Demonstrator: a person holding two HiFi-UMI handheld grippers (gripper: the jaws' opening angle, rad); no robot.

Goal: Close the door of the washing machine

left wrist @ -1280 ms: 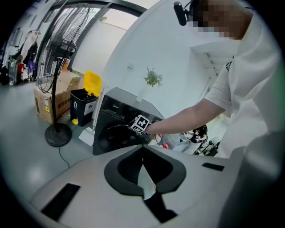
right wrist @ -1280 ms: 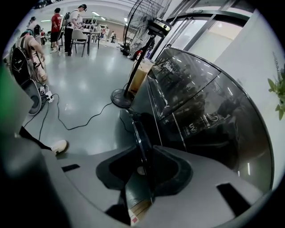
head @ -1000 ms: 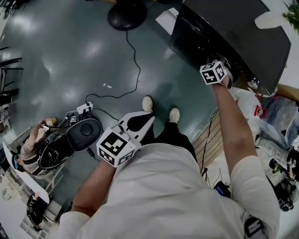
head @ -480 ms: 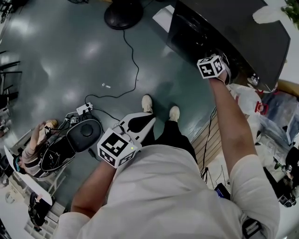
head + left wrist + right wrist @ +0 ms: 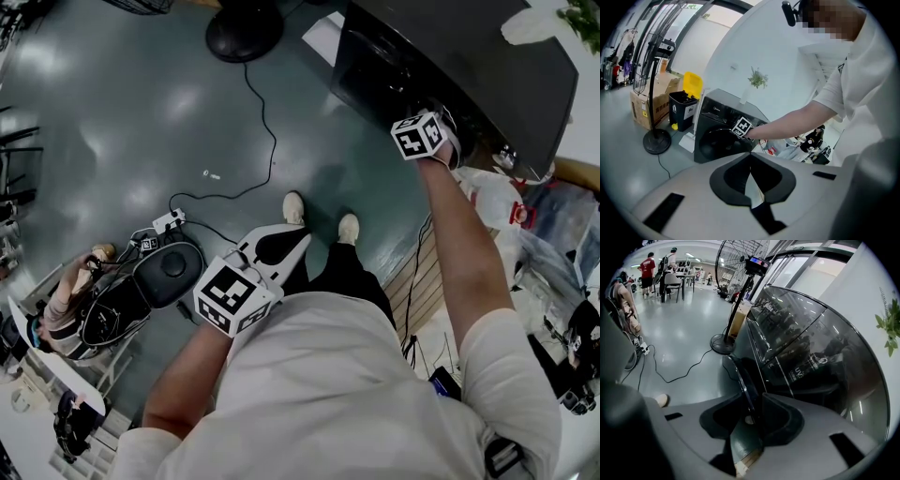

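Black washing machine stands at the upper right of the head view. My right tool is at its front, and my left tool is well apart from it. In the left gripper view, the left tool is pressed together and empty. In the right gripper view, the right tool is spread, with the edge of the door between its jaws.
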